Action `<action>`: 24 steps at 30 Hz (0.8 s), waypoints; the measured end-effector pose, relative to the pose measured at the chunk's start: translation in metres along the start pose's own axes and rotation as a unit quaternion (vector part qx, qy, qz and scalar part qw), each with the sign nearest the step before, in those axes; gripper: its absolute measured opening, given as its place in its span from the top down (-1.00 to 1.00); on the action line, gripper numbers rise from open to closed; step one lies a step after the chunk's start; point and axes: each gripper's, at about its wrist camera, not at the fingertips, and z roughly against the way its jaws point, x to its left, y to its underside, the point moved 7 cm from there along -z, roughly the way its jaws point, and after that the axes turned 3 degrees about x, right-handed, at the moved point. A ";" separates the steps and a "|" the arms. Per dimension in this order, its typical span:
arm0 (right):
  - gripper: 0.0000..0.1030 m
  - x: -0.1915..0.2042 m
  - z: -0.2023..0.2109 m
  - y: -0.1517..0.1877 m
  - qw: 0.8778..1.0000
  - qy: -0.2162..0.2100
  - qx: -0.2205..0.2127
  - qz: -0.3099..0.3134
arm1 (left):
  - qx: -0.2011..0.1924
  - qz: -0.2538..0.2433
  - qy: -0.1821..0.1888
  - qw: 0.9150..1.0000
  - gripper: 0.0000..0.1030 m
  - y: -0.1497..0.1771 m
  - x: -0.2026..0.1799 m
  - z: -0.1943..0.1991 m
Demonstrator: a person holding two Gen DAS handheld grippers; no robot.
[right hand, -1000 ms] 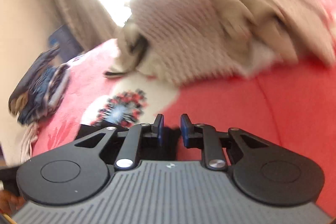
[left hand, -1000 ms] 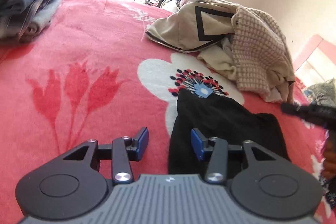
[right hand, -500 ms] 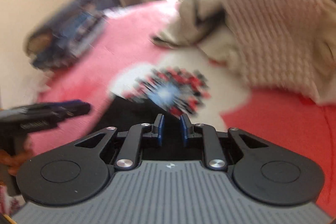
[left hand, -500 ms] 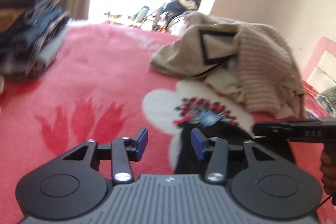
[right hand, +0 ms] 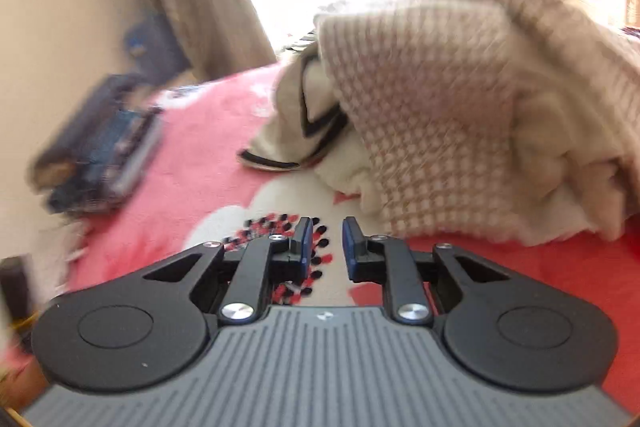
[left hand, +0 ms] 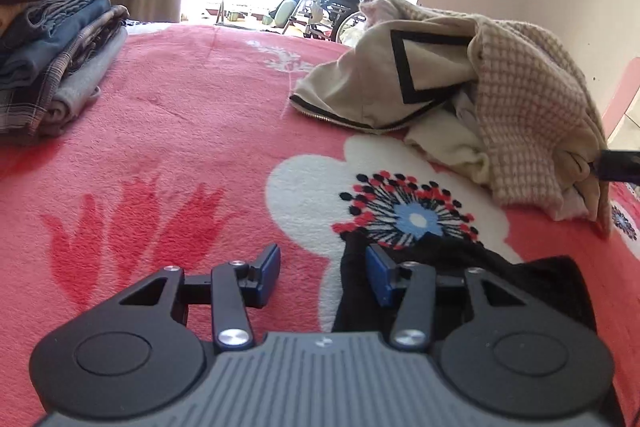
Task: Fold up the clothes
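Black garment (left hand: 460, 259) under left gripper (left hand: 323, 269), jaws wide; right gripper (right hand: 325, 242) narrow gap, empty, near unfolded pile (right hand: 440, 107).

The folded stack (right hand: 100, 151) is motion-blurred in the right view; the black garment (left hand: 452, 263) lies partly hidden beneath the left tongs (left hand: 323, 273).

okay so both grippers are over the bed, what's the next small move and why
Probably ease the right gripper forward to the checked knit garment on the unfolded pile. Its jaws are open and empty, aimed at that pile, while the black garment lies flat by the open left gripper.
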 end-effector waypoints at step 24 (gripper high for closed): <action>0.67 -0.049 0.120 0.131 0.990 0.056 0.133 0.009 | -0.036 -0.051 -0.011 0.998 -0.07 -0.023 0.003 0.108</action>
